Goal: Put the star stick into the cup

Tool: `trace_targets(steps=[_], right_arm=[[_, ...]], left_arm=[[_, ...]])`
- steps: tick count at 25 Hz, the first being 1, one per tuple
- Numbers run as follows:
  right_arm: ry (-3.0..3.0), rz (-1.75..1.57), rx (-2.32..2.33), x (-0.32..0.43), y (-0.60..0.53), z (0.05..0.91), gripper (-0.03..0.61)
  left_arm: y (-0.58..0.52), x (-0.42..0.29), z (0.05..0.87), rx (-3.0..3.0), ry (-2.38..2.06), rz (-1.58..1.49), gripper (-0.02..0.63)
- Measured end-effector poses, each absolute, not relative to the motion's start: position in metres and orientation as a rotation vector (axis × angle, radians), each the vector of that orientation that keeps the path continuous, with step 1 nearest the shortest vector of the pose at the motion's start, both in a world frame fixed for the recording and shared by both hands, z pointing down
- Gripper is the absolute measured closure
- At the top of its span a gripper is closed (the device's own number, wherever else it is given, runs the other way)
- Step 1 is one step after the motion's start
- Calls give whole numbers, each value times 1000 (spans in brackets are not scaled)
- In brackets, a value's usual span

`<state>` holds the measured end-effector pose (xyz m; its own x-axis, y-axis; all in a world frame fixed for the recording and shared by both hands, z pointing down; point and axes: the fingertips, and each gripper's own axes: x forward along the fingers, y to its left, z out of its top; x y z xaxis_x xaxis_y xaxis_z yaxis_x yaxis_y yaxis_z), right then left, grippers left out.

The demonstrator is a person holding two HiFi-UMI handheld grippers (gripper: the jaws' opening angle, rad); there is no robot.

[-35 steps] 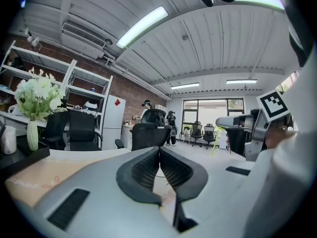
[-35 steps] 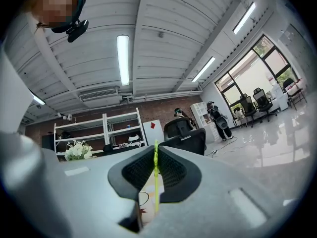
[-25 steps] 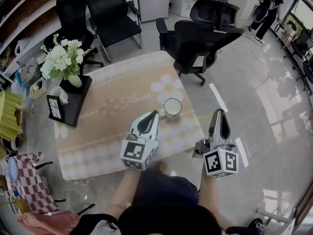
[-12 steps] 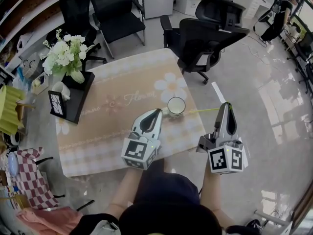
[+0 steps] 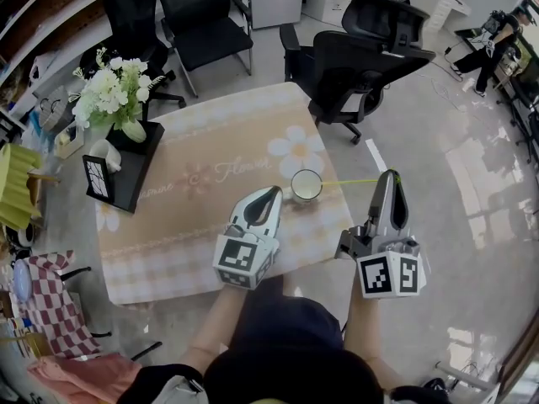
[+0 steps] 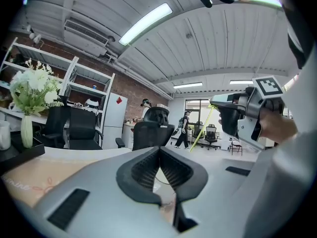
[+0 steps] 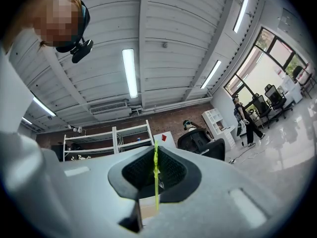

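Observation:
A white cup [image 5: 306,185] stands on the beige flower-print table [image 5: 194,183] near its right edge. My right gripper [image 5: 391,175] hangs off the table's right side, shut on a thin yellow-green star stick [image 5: 358,181]. The stick runs level and leftward, and its far end reaches the cup's right rim. In the right gripper view the stick [image 7: 155,175] stands pinched between the pads. The left gripper view shows the same stick [image 6: 204,127] slanting down from the right gripper [image 6: 224,104]. My left gripper [image 5: 273,192] rests shut, with its tip just left of the cup; the cup's handle is hidden.
A black tray [image 5: 126,179] at the table's left holds a vase of white flowers [image 5: 108,98] and a small lantern-like holder [image 5: 98,178]. Black office chairs [image 5: 364,53] stand beyond the far edge. A person [image 5: 497,36] walks at the far right.
The right gripper has shifted slightly right and up, carrying the stick. The stick now lies more level, its far end at the cup's rim. The left gripper has stayed by the cup.

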<state>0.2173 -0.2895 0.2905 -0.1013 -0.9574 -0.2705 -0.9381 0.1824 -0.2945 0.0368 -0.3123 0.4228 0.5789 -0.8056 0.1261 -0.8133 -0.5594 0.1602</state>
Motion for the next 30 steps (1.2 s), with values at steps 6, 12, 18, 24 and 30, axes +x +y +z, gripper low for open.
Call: trace_targets(steps=[6, 12, 18, 24, 30], right_arm=[[2098, -93, -1756, 207, -298, 299, 563], [2119, -145, -1759, 199, -309, 318, 563], [2140, -200, -1759, 193, -322, 336, 563], [2159, -260, -1751, 184, -336, 354, 563], [2137, -331, -1740, 185, -341, 368, 563]], left_arm=[[-318, 38, 426, 2603, -1356, 72, 601], [-326, 32, 437, 2579, -1376, 92, 601], [-334, 26, 448, 2545, -1394, 114, 601], [-345, 20, 456, 2516, -1414, 118, 601], [-350, 18, 464, 2493, -1418, 130, 601]])
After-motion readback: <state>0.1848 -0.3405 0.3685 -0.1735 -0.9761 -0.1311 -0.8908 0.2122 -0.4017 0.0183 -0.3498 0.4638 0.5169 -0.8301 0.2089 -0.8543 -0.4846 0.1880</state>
